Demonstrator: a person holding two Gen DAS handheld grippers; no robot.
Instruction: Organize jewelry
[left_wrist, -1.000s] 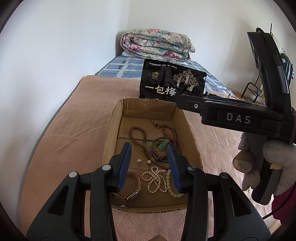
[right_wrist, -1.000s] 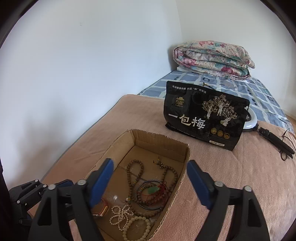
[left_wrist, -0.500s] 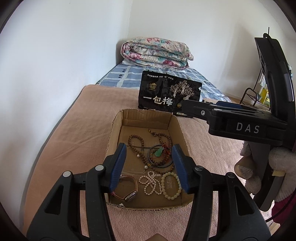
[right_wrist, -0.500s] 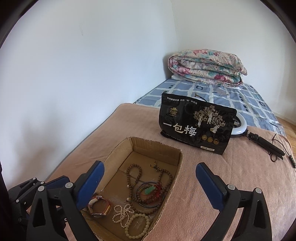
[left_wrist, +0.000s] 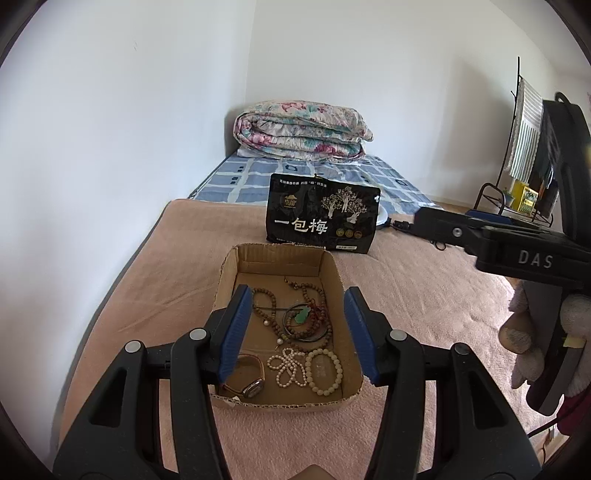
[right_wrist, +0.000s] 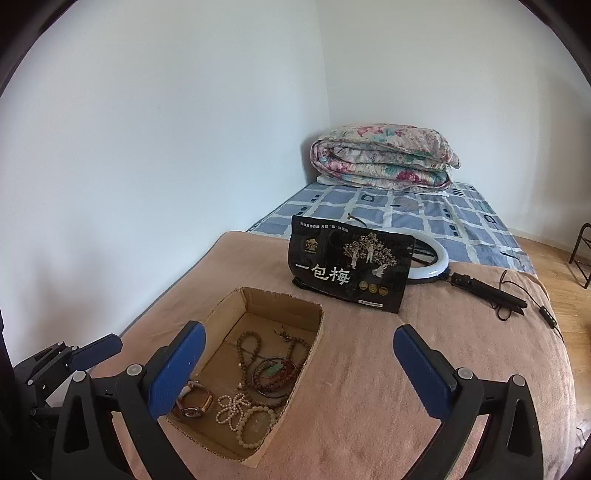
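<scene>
Jewelry in cardboard box (left_wrist: 334, 266) below spread, empty left gripper (left_wrist: 299, 328): bead bracelet (left_wrist: 324, 366) light, slippery, best pinched across rim. Right gripper (right_wrist: 299, 365) likewise spread, empty.

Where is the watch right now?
The watch lies in the cardboard box's near left corner in the left wrist view, beside the white bead strand.

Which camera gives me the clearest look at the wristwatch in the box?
The left wrist view: the wristwatch lies in the cardboard box's near-left corner, face and strap visible beside the left gripper's finger. In the right wrist view the right gripper's left finger partly covers the watch.
</scene>
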